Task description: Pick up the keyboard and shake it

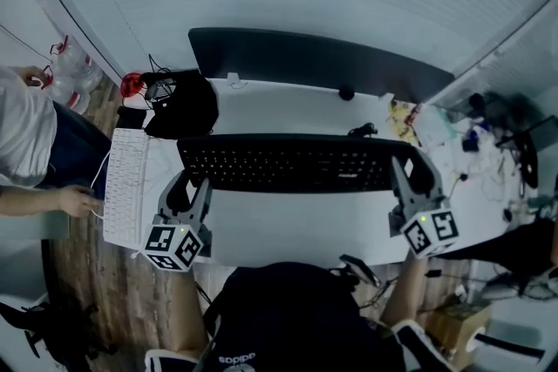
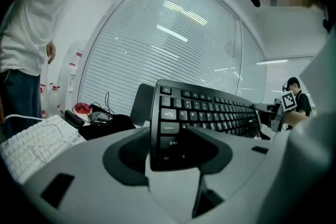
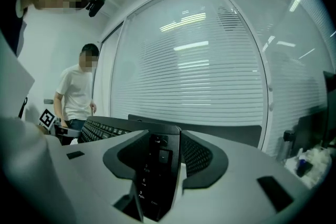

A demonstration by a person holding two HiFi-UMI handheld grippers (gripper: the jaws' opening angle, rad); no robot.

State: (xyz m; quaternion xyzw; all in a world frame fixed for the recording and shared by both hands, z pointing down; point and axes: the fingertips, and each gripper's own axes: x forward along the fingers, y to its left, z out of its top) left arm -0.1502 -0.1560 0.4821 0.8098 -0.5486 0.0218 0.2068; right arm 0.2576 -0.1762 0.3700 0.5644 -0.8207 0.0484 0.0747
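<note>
A long black keyboard [image 1: 292, 163] hangs above the white desk [image 1: 288, 226], held at both ends and tilted with its keys toward me. My left gripper [image 1: 185, 180] is shut on its left end, where the Caps Lock and Shift keys [image 2: 170, 136] sit between the jaws. At the other end my right gripper [image 1: 406, 176] is shut on the number-pad edge [image 3: 157, 165]. In the left gripper view the keyboard [image 2: 210, 118] stretches away to the right gripper's marker cube [image 2: 288, 100].
A white keyboard [image 1: 126, 186] lies at the desk's left edge under a person's hand [image 1: 77, 200]. A black bag [image 1: 183, 104], a red object [image 1: 131, 84], a dark monitor [image 1: 314, 61] and cluttered cables at the right [image 1: 488, 144] surround the desk. Blinds cover the window behind.
</note>
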